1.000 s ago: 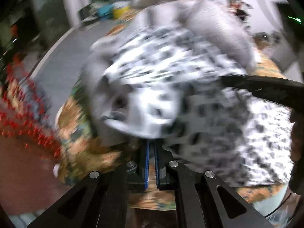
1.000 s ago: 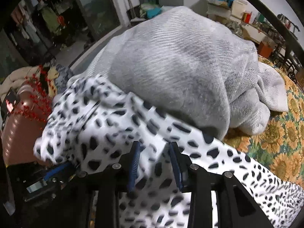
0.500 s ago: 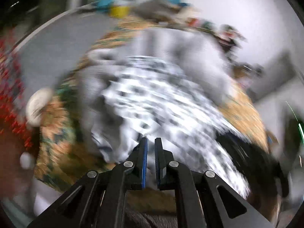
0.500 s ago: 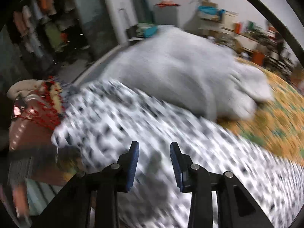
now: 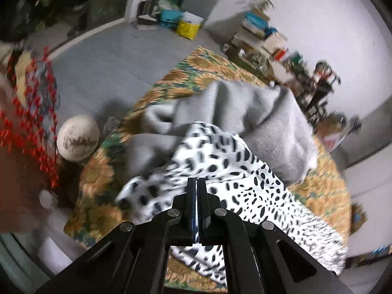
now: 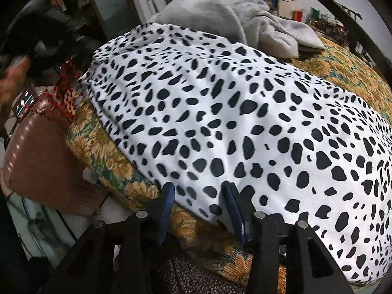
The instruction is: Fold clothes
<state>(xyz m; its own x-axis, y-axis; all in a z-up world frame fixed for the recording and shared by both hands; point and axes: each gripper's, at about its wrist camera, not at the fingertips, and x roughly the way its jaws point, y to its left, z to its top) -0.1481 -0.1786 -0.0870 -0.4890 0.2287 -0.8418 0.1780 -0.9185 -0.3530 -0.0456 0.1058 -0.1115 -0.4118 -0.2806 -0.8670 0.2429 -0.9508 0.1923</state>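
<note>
1. The spotted garment point(image 6: 220, 112) now lies spread along the bench's near edge, no longer bunched up a second ago.
2. Grey sweater point(image 5: 257, 120) sits heaped behind it.
3. Right claw point(image 6: 199, 193) is spread at the hem; left claw point(image 5: 196, 191) is pressed together above, apparently empty.
4. Flattened, it looks ready for folding.

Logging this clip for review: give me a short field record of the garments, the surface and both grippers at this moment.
surface: sunflower-print cloth
garment in work: spotted black-and-white fabric, spread over the surface
other garment: grey knit, heaped behind it, partly under its far edge
left gripper: jaws shut, raised above the spotted fabric; nothing visibly pinched
right gripper: jaws open at the fabric's near edge
nearby: round white object beside the surface
</note>
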